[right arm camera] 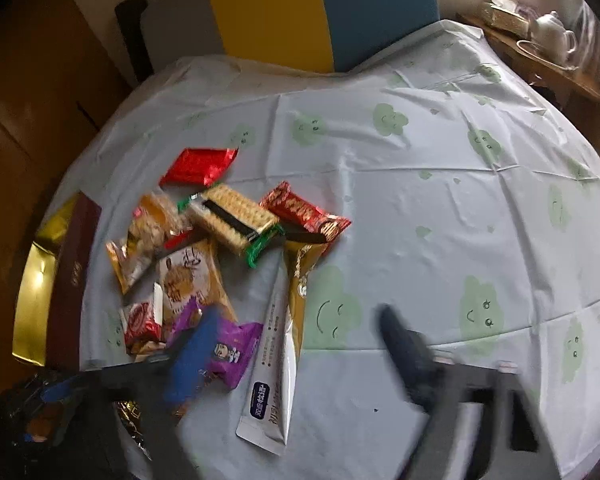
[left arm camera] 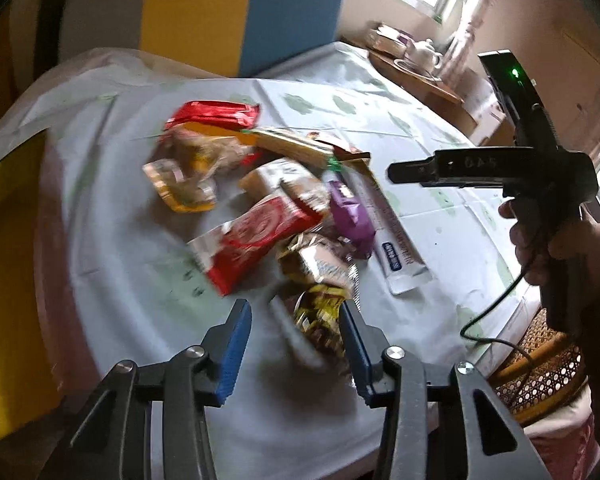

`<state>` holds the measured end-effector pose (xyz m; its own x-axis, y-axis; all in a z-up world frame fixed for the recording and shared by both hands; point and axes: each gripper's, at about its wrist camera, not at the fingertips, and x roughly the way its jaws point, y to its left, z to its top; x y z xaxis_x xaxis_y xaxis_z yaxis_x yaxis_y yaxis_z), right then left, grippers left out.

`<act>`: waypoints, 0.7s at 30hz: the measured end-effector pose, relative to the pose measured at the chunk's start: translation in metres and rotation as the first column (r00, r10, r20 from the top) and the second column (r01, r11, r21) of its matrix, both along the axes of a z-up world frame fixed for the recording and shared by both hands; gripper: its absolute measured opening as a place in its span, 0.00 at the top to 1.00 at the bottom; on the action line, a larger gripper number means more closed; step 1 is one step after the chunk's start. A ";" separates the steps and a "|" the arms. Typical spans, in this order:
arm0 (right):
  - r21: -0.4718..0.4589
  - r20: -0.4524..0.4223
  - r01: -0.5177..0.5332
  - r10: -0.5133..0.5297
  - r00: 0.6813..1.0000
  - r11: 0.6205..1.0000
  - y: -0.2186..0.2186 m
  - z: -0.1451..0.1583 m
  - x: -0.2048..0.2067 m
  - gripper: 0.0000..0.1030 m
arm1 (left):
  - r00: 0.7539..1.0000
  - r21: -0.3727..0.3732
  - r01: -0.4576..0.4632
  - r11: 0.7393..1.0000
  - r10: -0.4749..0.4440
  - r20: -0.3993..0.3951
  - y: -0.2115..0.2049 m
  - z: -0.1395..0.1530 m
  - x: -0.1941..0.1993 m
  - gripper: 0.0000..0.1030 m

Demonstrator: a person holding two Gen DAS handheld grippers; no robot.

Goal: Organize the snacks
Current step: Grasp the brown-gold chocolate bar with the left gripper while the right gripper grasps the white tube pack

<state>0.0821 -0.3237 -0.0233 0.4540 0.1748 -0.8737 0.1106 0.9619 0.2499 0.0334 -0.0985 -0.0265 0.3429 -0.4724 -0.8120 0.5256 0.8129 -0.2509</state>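
Both grippers, left (left arm camera: 296, 320) and right (right arm camera: 296, 344), hang part-open, gripping nothing, beside snacks (right arm camera: 236, 220); tablecloth (right arm camera: 460, 208) rightward bare.

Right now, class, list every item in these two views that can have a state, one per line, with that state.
Left gripper: jaws open around a dark gold-printed snack wrapper, not pressing it.
Right gripper: jaws open, nothing between them, blurred.
Long white sachet with blue label: flat, sealed.
Clear cracker packet with green ends: sealed, lying on other snacks.
Shiny red foil packet: flat, apart from the pile.
White teapot: upright, lid on.
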 end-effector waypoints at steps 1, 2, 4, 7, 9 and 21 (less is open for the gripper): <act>0.003 -0.013 -0.010 0.010 1.000 1.000 0.003 -0.002 0.001 0.42 | 1.000 0.003 0.006 1.000 -0.006 -0.004 -0.006 0.000 0.002 0.55; 0.005 -0.022 -0.014 0.014 1.000 1.000 0.001 -0.004 0.003 0.42 | 0.999 0.002 0.033 0.999 -0.033 -0.008 -0.014 -0.002 0.002 0.55; 0.016 -0.039 -0.019 0.019 0.999 1.000 0.002 -0.009 0.004 0.42 | 0.999 0.056 0.048 0.997 -0.049 0.017 -0.023 -0.012 0.008 0.54; 0.015 -0.048 -0.025 0.026 0.998 1.000 0.003 -0.012 0.007 0.42 | 0.996 0.097 0.088 0.991 -0.091 0.022 -0.034 -0.023 0.011 0.51; 0.014 -0.058 -0.035 0.035 0.998 0.999 0.005 -0.015 0.010 0.42 | 0.994 0.089 0.100 0.991 -0.103 0.021 -0.038 -0.026 0.012 0.49; -0.049 -0.159 -0.082 0.073 0.984 0.995 0.016 -0.045 0.022 0.81 | 0.984 0.120 0.177 0.977 -0.180 0.011 -0.044 -0.035 0.008 0.49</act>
